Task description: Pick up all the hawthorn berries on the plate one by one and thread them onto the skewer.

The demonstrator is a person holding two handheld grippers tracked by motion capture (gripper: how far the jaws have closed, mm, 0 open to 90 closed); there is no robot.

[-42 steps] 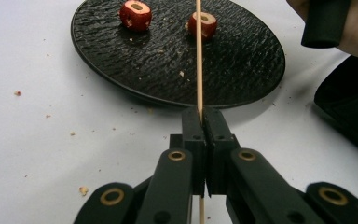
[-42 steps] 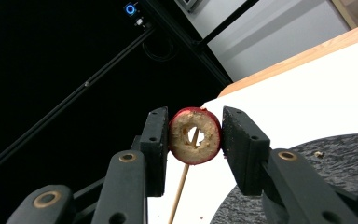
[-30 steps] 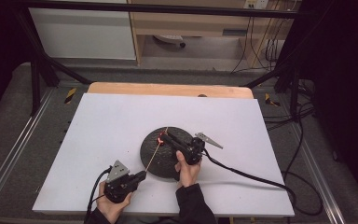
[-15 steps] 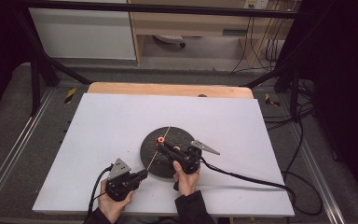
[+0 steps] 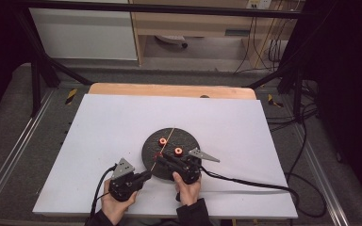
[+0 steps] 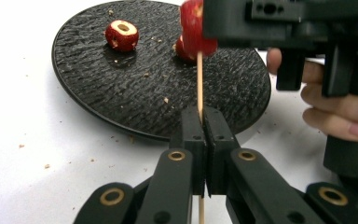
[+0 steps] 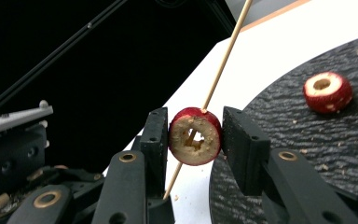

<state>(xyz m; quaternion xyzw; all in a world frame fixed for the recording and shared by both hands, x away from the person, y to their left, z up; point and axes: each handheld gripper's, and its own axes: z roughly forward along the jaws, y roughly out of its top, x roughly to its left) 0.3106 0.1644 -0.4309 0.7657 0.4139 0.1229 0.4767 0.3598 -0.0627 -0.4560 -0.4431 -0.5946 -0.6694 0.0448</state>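
Fruit ring threaded onto skewer

The skewer (image 6: 199,77) is clamped in the left claw (image 6: 205,122); the ring (image 7: 195,136) is pinched by the right claw (image 7: 193,135), centre frame, above the plate (image 7: 307,140).

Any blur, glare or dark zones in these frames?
High view: even light on the white table, surroundings nearly black, soft overall. Left gripper view: plate sharp, the nearby right gripper soft and dark. Right gripper view: held fruit ring crisp, left half black, no glare.
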